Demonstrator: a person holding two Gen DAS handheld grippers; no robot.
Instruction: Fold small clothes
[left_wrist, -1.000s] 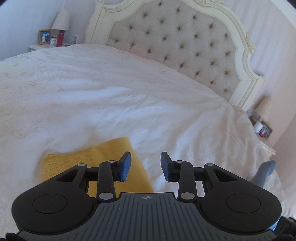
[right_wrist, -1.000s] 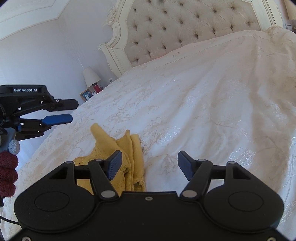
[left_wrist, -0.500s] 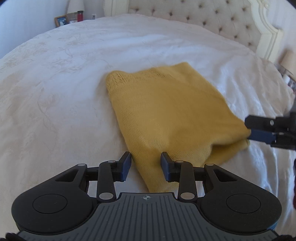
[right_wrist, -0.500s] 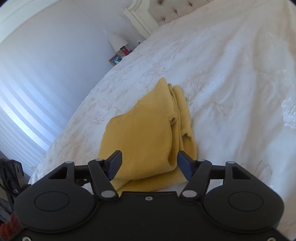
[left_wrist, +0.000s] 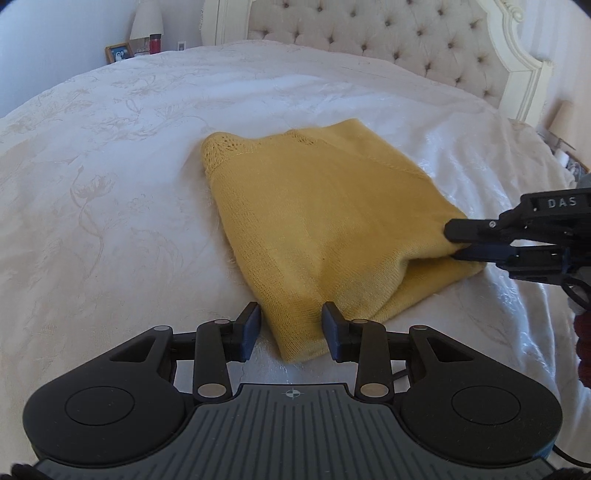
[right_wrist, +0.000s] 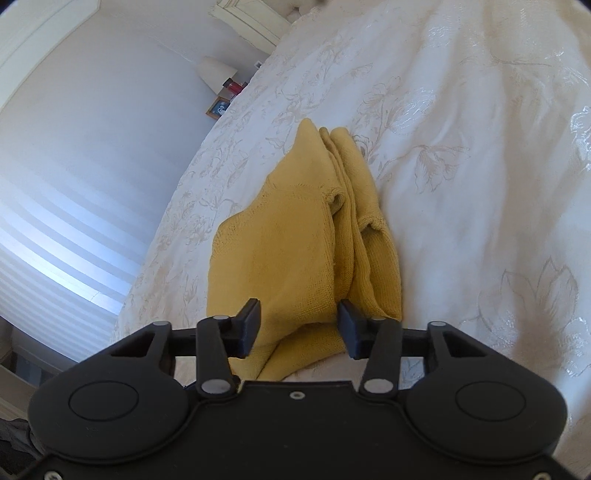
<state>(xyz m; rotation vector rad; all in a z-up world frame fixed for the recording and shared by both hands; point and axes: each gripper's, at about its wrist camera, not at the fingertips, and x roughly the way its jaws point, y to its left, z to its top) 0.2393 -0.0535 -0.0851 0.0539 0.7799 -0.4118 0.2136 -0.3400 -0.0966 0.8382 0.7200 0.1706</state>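
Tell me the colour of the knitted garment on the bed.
Mustard yellow knitted garment, clearest in the left wrist view.

Bed (left_wrist: 110, 184) with white floral-embossed cover. One folded yellow knit garment (left_wrist: 325, 221) lies flat on it, well short of the tufted headboard (left_wrist: 388, 40).

Yellow garment (left_wrist: 325, 221): matt fine knit, lacy at 11 o'clock. Bedspread (left_wrist: 110, 192): glossy embossed floral cloth. Headboard (left_wrist: 388, 40): tufted fabric.
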